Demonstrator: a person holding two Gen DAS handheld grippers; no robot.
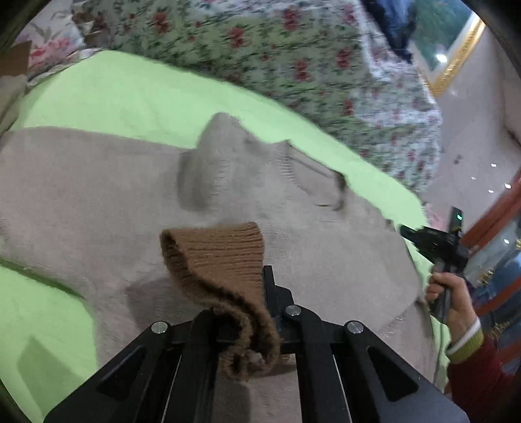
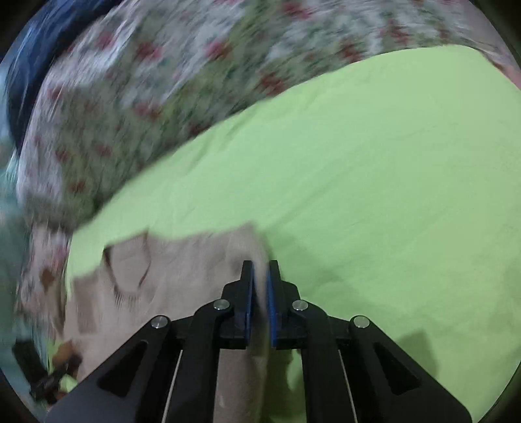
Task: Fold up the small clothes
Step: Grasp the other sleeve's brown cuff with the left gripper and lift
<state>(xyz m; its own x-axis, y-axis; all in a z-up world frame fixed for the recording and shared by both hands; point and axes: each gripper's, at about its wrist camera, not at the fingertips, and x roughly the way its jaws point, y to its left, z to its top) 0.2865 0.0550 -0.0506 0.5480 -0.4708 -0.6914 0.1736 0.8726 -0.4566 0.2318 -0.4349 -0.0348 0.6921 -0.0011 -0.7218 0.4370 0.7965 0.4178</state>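
A light green sheet (image 2: 374, 169) is covering a bed with a floral quilt (image 1: 260, 48) beyond it. A soft beige knitted sweater (image 1: 97, 195) is lying spread on the sheet. The left gripper (image 1: 250, 293) is clamping the sweater's brown ribbed cuff (image 1: 221, 260). The right gripper (image 2: 260, 286) is pinching a raised fold of beige knit between its blue pads (image 2: 249, 302).

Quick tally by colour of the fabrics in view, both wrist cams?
Beige: 1, the knit sweater
Brown: 1, its ribbed cuff, held in the left gripper
Green: 1, the sheet
Floral: 1, the bedspread
Dark blue: 1, a cloth, kind unclear
Total: 5
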